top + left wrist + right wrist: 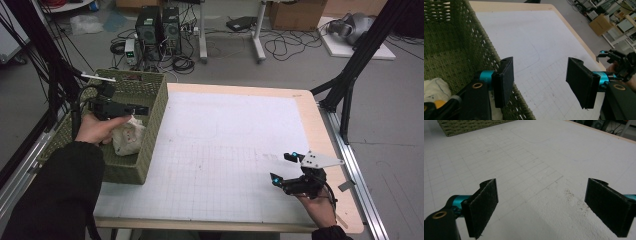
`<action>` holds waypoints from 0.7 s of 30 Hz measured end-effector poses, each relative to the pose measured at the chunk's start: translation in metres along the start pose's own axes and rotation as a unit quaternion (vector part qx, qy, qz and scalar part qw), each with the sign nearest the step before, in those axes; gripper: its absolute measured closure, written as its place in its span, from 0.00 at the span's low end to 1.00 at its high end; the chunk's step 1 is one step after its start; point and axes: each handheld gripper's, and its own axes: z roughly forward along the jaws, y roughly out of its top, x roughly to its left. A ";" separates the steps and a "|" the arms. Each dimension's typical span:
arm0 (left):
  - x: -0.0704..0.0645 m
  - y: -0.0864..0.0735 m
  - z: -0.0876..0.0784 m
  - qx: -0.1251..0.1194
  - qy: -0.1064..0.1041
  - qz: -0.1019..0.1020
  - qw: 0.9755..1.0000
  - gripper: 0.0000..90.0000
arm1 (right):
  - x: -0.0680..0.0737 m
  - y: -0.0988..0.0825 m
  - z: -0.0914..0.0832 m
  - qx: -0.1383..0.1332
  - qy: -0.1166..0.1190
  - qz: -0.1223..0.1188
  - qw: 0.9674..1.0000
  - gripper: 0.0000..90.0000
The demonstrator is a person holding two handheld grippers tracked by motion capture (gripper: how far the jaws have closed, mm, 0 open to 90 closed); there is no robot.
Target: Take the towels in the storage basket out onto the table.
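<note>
A green woven basket [152, 115] stands at the table's left side, and a white crumpled soft bundle [127, 139] lies inside it. A hand holds my left gripper [140, 110] over the basket, above the bundle, pointing toward the mat. In the left gripper view its jaws [540, 77] stand wide apart with nothing between them, straddling the basket's rim [486, 47]; the bundle [435, 87] shows at the lower left. My right gripper [281, 166] rests low over the white gridded mat [225, 145] near the front right, open and empty [541, 205].
The wooden table edge [330, 150] runs close to the right gripper's right side. A black tripod leg [350, 75] stands off the far right corner. Cables and computer towers [157, 27] lie on the floor beyond the table.
</note>
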 end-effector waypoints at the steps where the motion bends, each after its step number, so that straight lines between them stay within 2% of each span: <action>1: 0.001 0.000 -0.001 -0.002 0.003 -0.001 1.000 0.44 | 0.000 0.000 0.000 0.000 0.000 -0.001 1.000 0.12; 7: 0.009 -0.004 -0.005 0.000 0.054 0.004 0.999 0.43 | 0.000 0.000 0.000 0.000 0.000 -0.001 1.000 0.12; 8: 0.010 -0.005 -0.006 0.002 0.068 0.009 0.998 0.43 | 0.000 0.000 0.000 -0.001 0.000 -0.001 1.000 0.12; 11: 0.014 -0.007 -0.007 0.009 0.090 0.013 0.996 0.42 | -0.001 0.000 0.000 -0.002 -0.001 -0.003 1.000 0.12; 14: 0.017 -0.009 -0.008 0.014 0.117 0.017 0.993 0.42 | -0.001 0.000 0.000 -0.001 -0.001 -0.001 1.000 0.12; 16: 0.021 -0.010 -0.010 0.019 0.140 0.022 0.990 0.41 | 0.000 0.000 0.000 0.000 0.000 -0.001 1.000 0.12; 21: 0.029 -0.017 -0.010 0.033 0.172 0.020 0.984 0.36 | -0.001 0.000 -0.001 -0.002 -0.002 -0.002 1.000 0.12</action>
